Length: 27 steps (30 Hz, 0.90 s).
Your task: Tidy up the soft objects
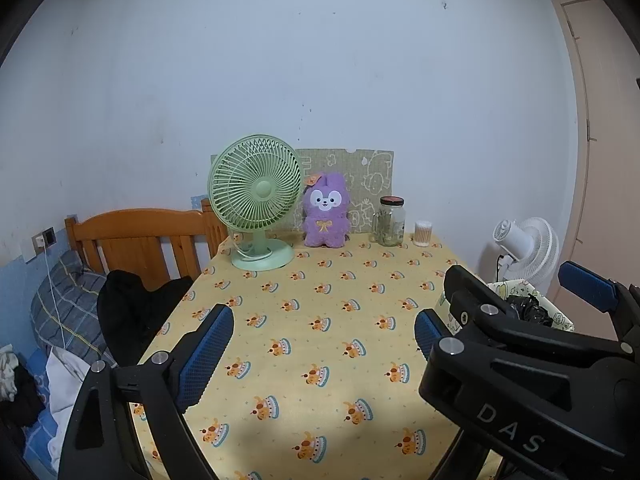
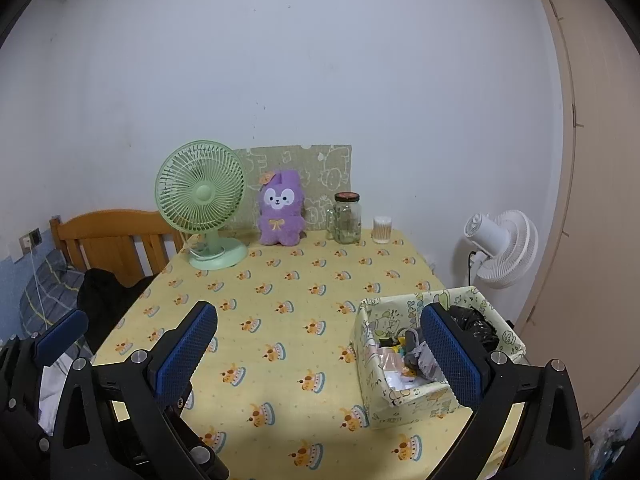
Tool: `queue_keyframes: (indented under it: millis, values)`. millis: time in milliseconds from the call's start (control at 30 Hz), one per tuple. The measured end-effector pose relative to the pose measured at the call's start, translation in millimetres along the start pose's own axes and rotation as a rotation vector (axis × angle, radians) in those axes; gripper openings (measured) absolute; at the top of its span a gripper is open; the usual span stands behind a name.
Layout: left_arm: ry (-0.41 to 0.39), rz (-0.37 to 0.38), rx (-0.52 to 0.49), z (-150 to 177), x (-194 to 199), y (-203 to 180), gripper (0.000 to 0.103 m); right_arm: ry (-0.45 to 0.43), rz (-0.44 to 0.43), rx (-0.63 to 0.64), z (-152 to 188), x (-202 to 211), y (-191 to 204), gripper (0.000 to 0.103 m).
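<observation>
On the right claw (image 1: 500,308) (spread, empty), white letters "DAS"; left claw (image 1: 324,344) likewise spread.

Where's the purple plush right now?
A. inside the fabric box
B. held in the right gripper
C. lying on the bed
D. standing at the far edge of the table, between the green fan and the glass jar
D: the purple plush stands upright at the table's far edge, with the green fan on one side and the glass jar on the other.

Dim, even, cool indoor light; a soft shadow crosses the near yellow patterned tablecloth (image 1: 320,312). Fisheye bends the edges, corners vignette black; focus is sharp.
</observation>
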<state>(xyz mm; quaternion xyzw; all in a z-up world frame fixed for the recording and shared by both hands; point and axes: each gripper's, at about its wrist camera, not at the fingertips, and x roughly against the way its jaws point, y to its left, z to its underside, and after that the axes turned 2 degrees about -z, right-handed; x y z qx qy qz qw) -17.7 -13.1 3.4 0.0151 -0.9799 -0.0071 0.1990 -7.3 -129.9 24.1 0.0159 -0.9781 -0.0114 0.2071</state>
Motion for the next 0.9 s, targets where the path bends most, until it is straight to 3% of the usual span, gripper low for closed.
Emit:
queue_keyframes:
  millis: [900]
  values:
    - [-0.005, 0.001, 0.003, 1.2, 2.2, -1.2, 0.096, -0.006, -0.002, 0.003, 1.4, 1.3, -0.3, 0.103]
